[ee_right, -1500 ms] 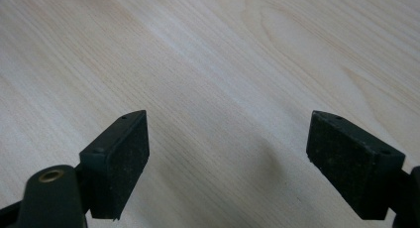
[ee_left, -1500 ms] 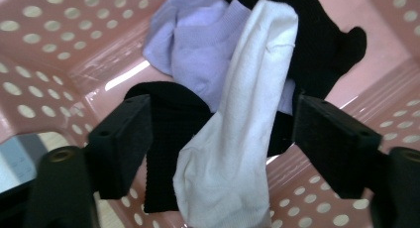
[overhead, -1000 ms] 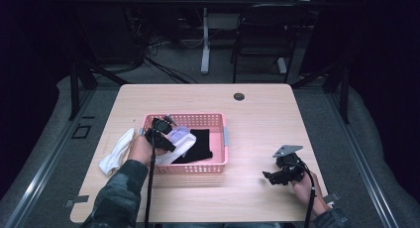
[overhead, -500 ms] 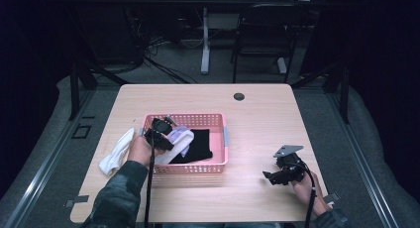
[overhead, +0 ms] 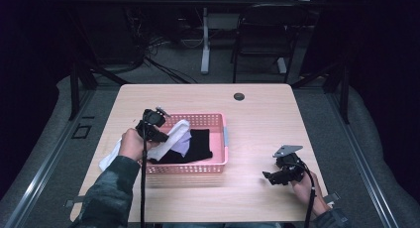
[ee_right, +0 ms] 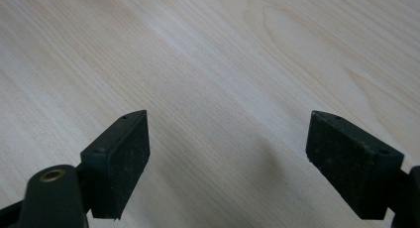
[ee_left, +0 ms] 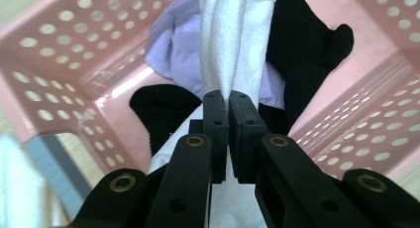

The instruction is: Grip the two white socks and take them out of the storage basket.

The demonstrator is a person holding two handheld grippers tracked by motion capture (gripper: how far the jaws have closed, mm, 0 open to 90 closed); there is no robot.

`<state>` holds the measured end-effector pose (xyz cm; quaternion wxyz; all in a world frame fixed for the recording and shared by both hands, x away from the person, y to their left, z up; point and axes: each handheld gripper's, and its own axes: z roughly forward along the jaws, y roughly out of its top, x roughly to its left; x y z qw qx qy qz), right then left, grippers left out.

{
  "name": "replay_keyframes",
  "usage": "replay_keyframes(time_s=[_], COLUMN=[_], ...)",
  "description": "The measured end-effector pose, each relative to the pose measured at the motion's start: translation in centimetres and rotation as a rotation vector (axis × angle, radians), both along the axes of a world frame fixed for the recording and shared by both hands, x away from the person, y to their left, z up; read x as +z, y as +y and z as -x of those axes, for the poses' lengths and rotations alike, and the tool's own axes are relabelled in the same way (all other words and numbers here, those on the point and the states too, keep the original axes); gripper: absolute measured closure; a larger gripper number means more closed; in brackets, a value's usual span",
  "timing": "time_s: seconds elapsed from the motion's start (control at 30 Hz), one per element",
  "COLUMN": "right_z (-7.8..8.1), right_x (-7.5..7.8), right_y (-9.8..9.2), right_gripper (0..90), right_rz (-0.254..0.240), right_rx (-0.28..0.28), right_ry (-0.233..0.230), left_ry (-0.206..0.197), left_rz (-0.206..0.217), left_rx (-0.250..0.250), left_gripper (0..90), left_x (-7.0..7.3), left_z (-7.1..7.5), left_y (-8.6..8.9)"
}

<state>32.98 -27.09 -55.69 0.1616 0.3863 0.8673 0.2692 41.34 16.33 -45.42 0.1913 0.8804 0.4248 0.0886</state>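
Note:
A pink perforated basket [overhead: 208, 120] stands left of the table's middle, and its wall [ee_left: 54, 54] shows close up in the left gripper view. Inside lie a black cloth [overhead: 199, 143] [ee_left: 307, 44] and a lavender cloth [overhead: 184, 146] [ee_left: 173, 49]. My left gripper [overhead: 163, 135] [ee_left: 228, 96] hangs over the basket's left end, shut on a white cloth [overhead: 174, 133] [ee_left: 237, 34] that trails down into the basket. My right gripper [overhead: 268, 177] [ee_right: 228, 121] rests open near the table's front right, with bare wood between its pads [ee_right: 121, 158].
Another white cloth [overhead: 112, 155] lies on the table left of the basket, partly under my left forearm. A black round grommet [overhead: 239, 96] sits near the far edge. Beyond the table stand a chair [overhead: 260, 39] and a stand with cables on the floor.
My left gripper has risen out of the basket and drawn the white cloth up with it. The right gripper has stayed where it was.

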Motion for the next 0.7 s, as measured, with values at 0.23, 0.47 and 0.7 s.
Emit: replay_keyframes(time_s=[0.23, 0.47, 0.7], right_z=[0.1, 0.3, 0.4], right_x=[-0.1, -0.1, 0.0], right_y=[-0.3, -0.4, -0.6], right_gripper=[16.3, 16.2, 16.3], right_rz=[-0.003, -0.006, 0.013], right_rx=[0.001, -0.008, -0.002], right_ry=[0.004, -0.001, 0.007], left_ry=[-0.025, -0.054, -0.075], left_rz=[0.001, 0.003, -0.009], left_rx=[0.003, 0.0, -0.001], left_gripper=[87.3, 87.2, 87.2], left_x=[1.9, 3.6, 4.9], left_z=[0.1, 0.0, 0.0], left_y=[0.5, 0.4, 0.1])
